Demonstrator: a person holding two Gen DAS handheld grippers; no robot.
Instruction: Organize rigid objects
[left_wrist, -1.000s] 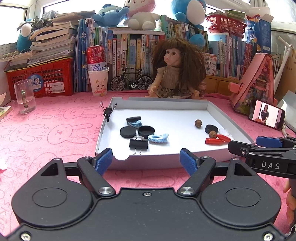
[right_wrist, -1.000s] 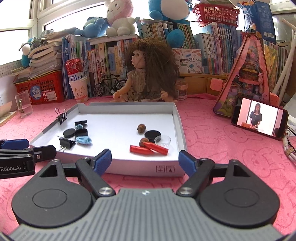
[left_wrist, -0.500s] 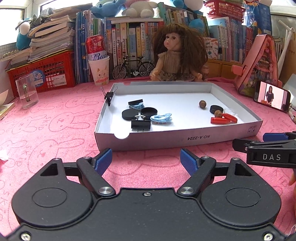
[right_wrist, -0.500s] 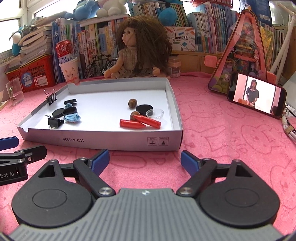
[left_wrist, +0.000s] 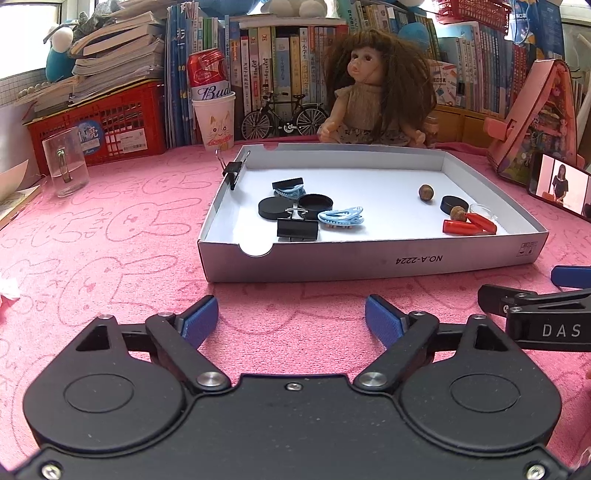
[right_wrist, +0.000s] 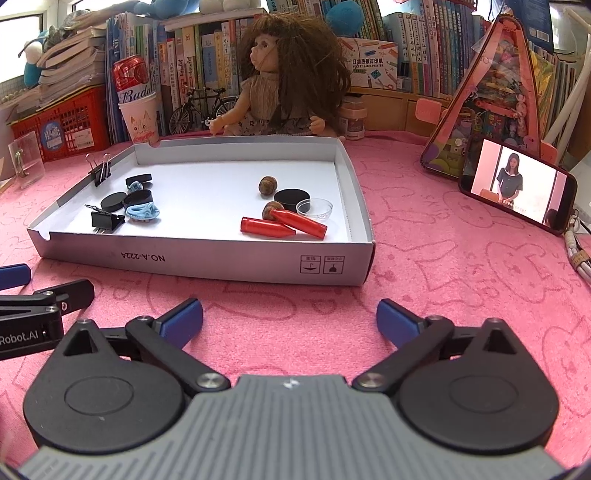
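Observation:
A shallow white cardboard tray (left_wrist: 369, 260) (right_wrist: 207, 260) lies on the pink cloth. Inside on the left are black round caps (left_wrist: 274, 208), a black binder clip (left_wrist: 297, 229) and blue hair clips (left_wrist: 341, 218). On the right lie two red cylinders (right_wrist: 282, 223), two brown nuts (right_wrist: 267, 184), a black cap (right_wrist: 291, 197) and a clear dish (right_wrist: 315, 207). Another binder clip (left_wrist: 232, 171) grips the left rim. My left gripper (left_wrist: 291, 319) and right gripper (right_wrist: 290, 321) hover before the tray's near wall, jaws opening, nothing between them.
A doll (left_wrist: 373, 92) sits behind the tray, before a row of books. A phone (right_wrist: 517, 184) leans at the right by a pink triangular case (right_wrist: 495, 96). A glass mug (left_wrist: 66, 160), red basket (left_wrist: 99, 125), can and paper cup (left_wrist: 214, 118) stand at the left.
Both grippers have drawn back from the tray, so its near wall now shows in full. Both pairs of jaws have spread a little wider.

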